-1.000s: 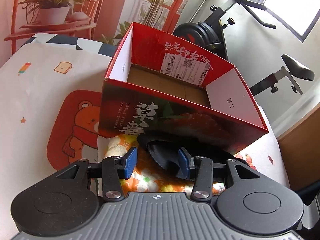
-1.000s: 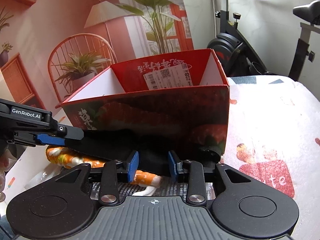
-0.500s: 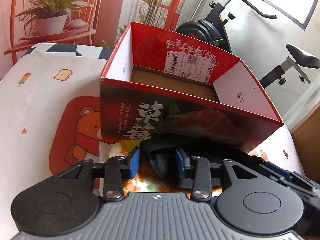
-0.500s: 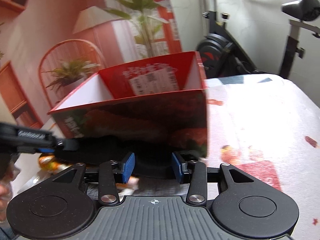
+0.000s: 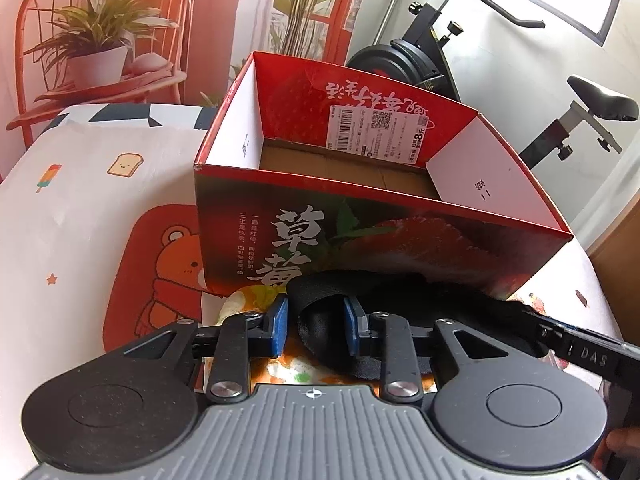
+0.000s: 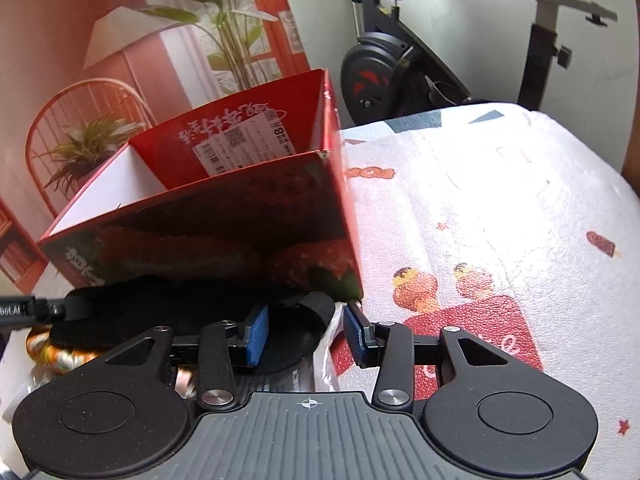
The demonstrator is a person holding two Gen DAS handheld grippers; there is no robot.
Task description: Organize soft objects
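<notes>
- The red strawberry box point(image 5: 360, 236) stands open-topped in the middle of the left wrist view, on a white tablecloth point(image 5: 92, 196) printed with a bear, a slice of toast and an ice lolly.
- Inside the box, bare cardboard shows at the bottom, and a white shipping label point(image 5: 376, 134) is stuck on the far inner wall.
- A black fabric item point(image 5: 320, 308) lies on the cloth right against the box's near wall, low in the frame, draped over an orange, white and green floral cloth point(image 5: 248, 300).
- The left gripper point(image 5: 314, 322) has its blue pads point(image 5: 278, 322) parted, with a looped fold of the black fabric sitting between them; there is a gap on the left side, and I cannot tell if the right pad touches it.
- At the right edge of that view, the other gripper's finger reaches in over the black fabric.
- In the right wrist view, the right gripper point(image 6: 306, 334) is spread open too, near the lower centre of the frame.
- The black fabric's end point(image 6: 304, 316) lies between its pads, close to the left pad point(image 6: 256, 336) and clear of the right one.
- The box's near right corner point(image 6: 352, 280) stands just beyond these fingertips.
- The floral cloth point(image 6: 56, 354) peeks out at the lower left, under the black fabric.
- An exercise bike point(image 6: 400, 76) stands behind the table in the upper right.
- A wall backdrop printed with a plant and chair point(image 5: 96, 52) fills the upper left of the left view.
</notes>
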